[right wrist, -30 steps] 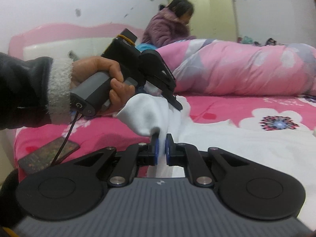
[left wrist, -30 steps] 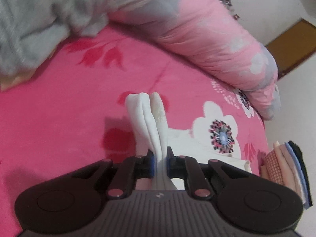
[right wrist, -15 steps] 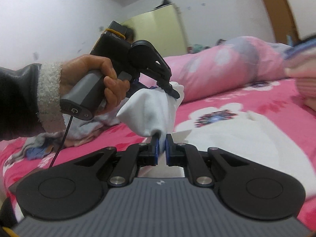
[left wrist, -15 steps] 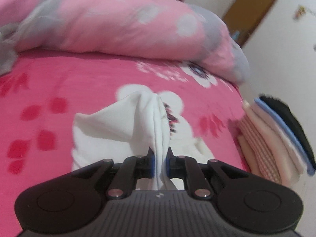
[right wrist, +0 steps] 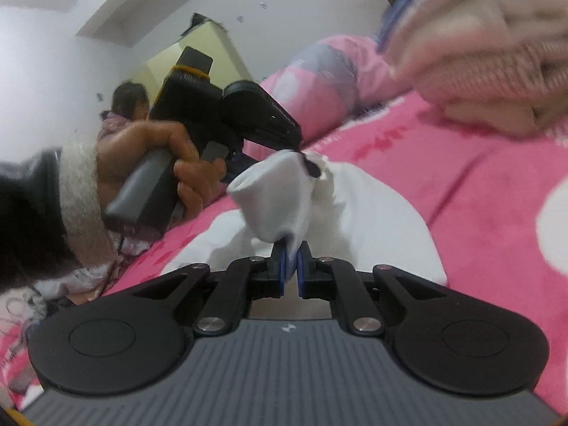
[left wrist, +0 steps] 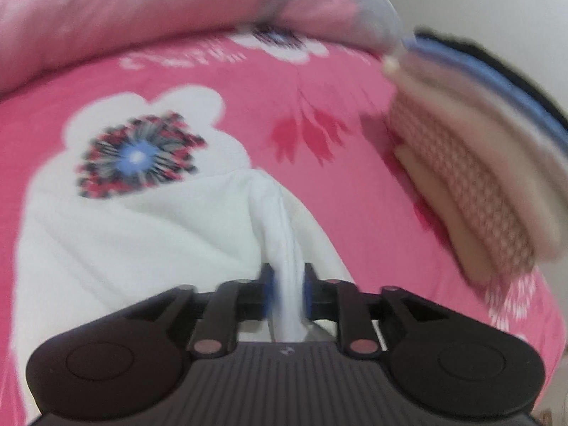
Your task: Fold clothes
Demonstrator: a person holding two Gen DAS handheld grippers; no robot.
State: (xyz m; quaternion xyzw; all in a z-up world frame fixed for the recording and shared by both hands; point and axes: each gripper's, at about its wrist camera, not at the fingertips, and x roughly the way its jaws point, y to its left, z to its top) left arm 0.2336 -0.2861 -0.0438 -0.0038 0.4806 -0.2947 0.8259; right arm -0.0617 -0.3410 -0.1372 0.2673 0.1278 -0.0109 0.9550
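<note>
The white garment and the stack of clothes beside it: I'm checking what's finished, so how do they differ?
The white garment is one plain white piece, bunched and pinched by both the left gripper and the right gripper; the stack of clothes holds several coloured layers, pink check, cream, blue and black, and nothing grips it. The garment is loose and creased; the stack lies in flat folded layers. Both rest on the pink floral bedsheet.
</note>
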